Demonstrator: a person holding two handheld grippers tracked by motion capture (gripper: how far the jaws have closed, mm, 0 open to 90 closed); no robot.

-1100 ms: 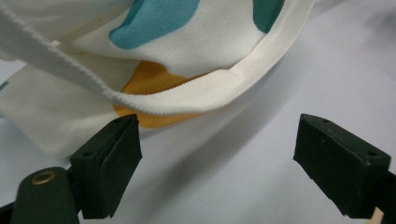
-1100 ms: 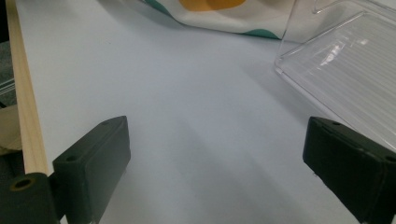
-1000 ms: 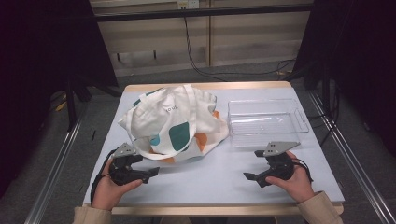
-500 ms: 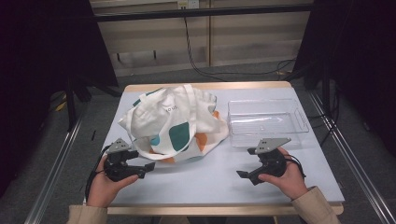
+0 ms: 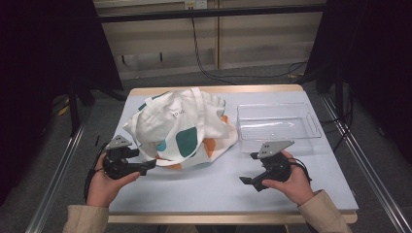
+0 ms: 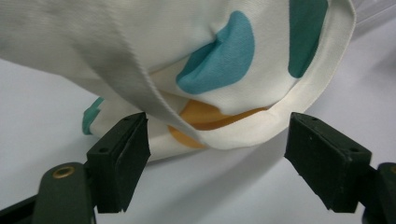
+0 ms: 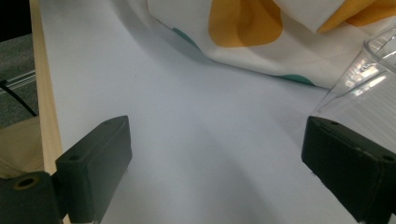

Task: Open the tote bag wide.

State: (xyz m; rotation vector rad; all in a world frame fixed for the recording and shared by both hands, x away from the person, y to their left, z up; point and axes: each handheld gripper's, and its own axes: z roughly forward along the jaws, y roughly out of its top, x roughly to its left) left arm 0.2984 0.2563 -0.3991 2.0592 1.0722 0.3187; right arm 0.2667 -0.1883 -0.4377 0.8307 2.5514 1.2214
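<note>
A white cloth tote bag (image 5: 182,124) with teal and orange spots lies crumpled on the pale blue table (image 5: 204,194), left of centre. My left gripper (image 5: 149,165) is at its near left corner, pointing right at it. In the left gripper view the bag's folded hem (image 6: 233,137) sits between and just beyond the jaws of the left gripper (image 6: 219,163); they have just been closing a little but stand wide, pads not pressing. My right gripper (image 5: 248,181) hovers at the near right, open, with bare table between its jaws (image 7: 215,172).
A clear plastic tray (image 5: 279,127) stands to the right of the bag, its corner (image 7: 369,79) close by the right jaw. The table's wooden front edge (image 7: 44,112) runs along the left of the right gripper view. Metal rails flank the table.
Both hands have lifted slightly off the table. The left gripper drew a little left and up at the bag's corner; the right gripper shifted left towards the bag.
</note>
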